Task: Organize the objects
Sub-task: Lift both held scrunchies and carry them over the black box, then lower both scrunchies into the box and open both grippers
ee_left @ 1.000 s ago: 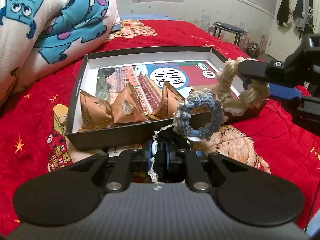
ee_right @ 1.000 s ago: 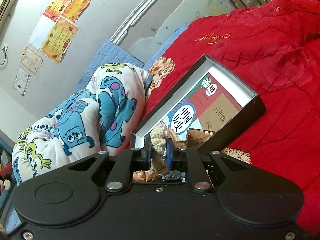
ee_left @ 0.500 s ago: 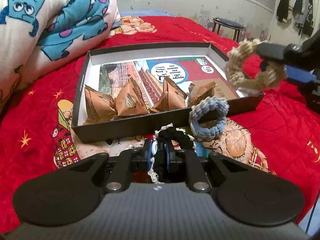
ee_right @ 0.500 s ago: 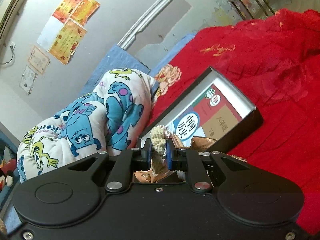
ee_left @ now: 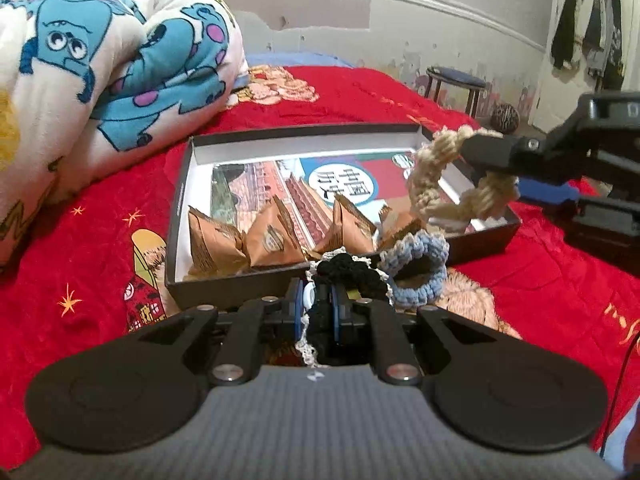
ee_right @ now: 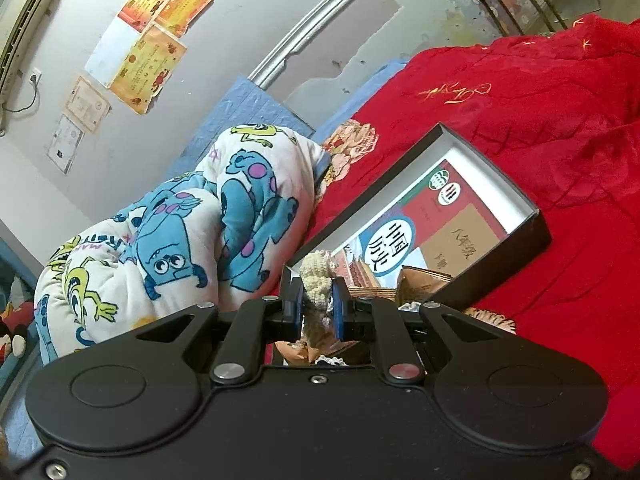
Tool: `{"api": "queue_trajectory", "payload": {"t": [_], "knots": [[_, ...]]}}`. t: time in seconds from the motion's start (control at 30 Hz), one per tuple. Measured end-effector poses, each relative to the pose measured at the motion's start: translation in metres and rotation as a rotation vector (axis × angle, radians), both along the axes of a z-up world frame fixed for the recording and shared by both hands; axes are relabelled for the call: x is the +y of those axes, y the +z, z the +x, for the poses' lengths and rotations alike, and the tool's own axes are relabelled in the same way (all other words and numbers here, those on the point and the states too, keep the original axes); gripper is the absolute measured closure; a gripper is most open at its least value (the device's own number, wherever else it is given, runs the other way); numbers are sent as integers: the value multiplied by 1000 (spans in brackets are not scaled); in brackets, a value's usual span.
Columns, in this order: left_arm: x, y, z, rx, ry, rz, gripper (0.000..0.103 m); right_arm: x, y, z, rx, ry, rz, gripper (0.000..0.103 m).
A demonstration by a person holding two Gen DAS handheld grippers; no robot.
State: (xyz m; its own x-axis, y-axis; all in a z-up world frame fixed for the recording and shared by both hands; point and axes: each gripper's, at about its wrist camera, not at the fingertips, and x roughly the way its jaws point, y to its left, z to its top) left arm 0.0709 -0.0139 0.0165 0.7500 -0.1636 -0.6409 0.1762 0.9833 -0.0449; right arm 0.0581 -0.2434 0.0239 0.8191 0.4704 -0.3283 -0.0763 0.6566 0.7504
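My left gripper [ee_left: 316, 300] is shut on a black crocheted hair ring with white lace trim [ee_left: 344, 270]. A blue-grey crocheted ring [ee_left: 416, 272] sticks out beside the black ring and touches it; whether it is pinched too I cannot tell. Both hang just before the near wall of a black box [ee_left: 224, 284] on the red bedspread. My right gripper [ee_left: 480, 172] is shut on a beige crocheted ring [ee_left: 432, 192] held above the box's right corner. In the right wrist view that ring [ee_right: 316, 276] sits between the shut pads of the right gripper [ee_right: 316, 292].
The box [ee_right: 508, 256] holds a book [ee_left: 340, 180] and several brown triangular packets [ee_left: 272, 240]. A rolled monster-print quilt [ee_left: 100, 80] lies to its left. A stool [ee_left: 456, 80] stands beyond the bed, near clothes hanging on a door [ee_left: 588, 40].
The beige ring in the right gripper rose slightly, then came back down over the box's right corner. The blue-grey ring sagged from upright to flatter. Both grips hold as before.
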Motion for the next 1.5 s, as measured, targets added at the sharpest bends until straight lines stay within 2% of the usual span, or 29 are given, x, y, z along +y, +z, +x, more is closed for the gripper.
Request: {"api": "queue_trajectory", "payload": {"t": [0.47, 0.63, 0.87, 0.97, 1.07, 1.2, 1.3, 1.43, 1.5], "knots": [[17, 14, -2, -93, 56, -61, 86, 7, 0, 15, -43, 34, 3, 88], [25, 24, 1, -178, 86, -41, 86, 12, -1, 21, -53, 61, 10, 88], [51, 37, 16, -252, 160, -88, 85, 18, 1, 38, -81, 82, -51, 88], [62, 38, 28, -287, 191, -94, 85, 19, 5, 49, -71, 68, -98, 88], [73, 36, 43, -315, 207, -122, 85, 21, 10, 58, -88, 77, -104, 88], [78, 32, 58, -326, 211, -99, 85, 36, 14, 79, -89, 93, -146, 88], [76, 28, 67, -326, 170, -86, 85, 52, 13, 104, -62, 93, -158, 88], [63, 19, 81, -310, 129, -24, 85, 78, 4, 127, -35, 70, -250, 88], [60, 13, 84, -287, 116, -15, 85, 81, -8, 131, -29, 55, -202, 88]]}}
